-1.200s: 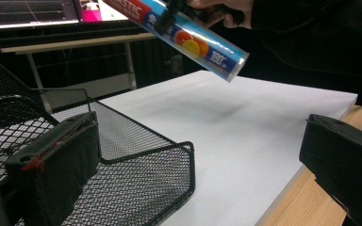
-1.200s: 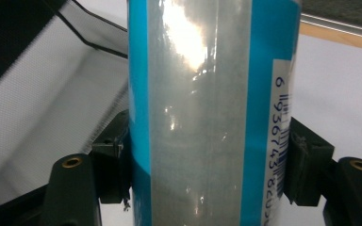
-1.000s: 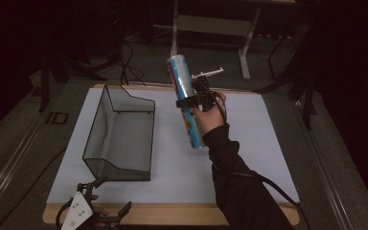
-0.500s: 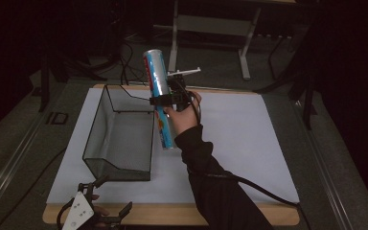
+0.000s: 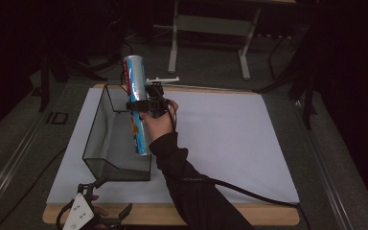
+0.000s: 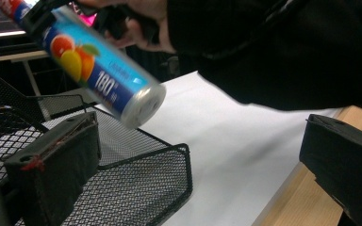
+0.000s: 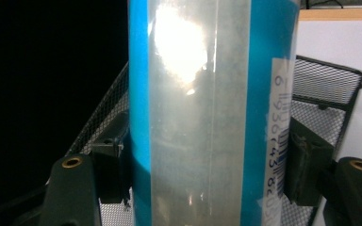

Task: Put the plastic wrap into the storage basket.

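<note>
Hanging over the black mesh tray [image 5: 106, 143] in the high view, the blue tube [image 5: 136, 103] is clamped mid-length in the right claw [image 5: 141, 104], tilted and clear of the tray floor; I judge the carry nearly over, with lowering and release left. The left claw [image 5: 93, 215] lies at the counter's [image 5: 230, 143] near edge.

The left claw's view adds the tube's [image 6: 99, 70] silver end cap and fruit print above the tray [image 6: 136, 188], its own jaws apart and empty.

The right claw's view shows both pads squeezing the tube [image 7: 207, 117], plus a barcode.
</note>
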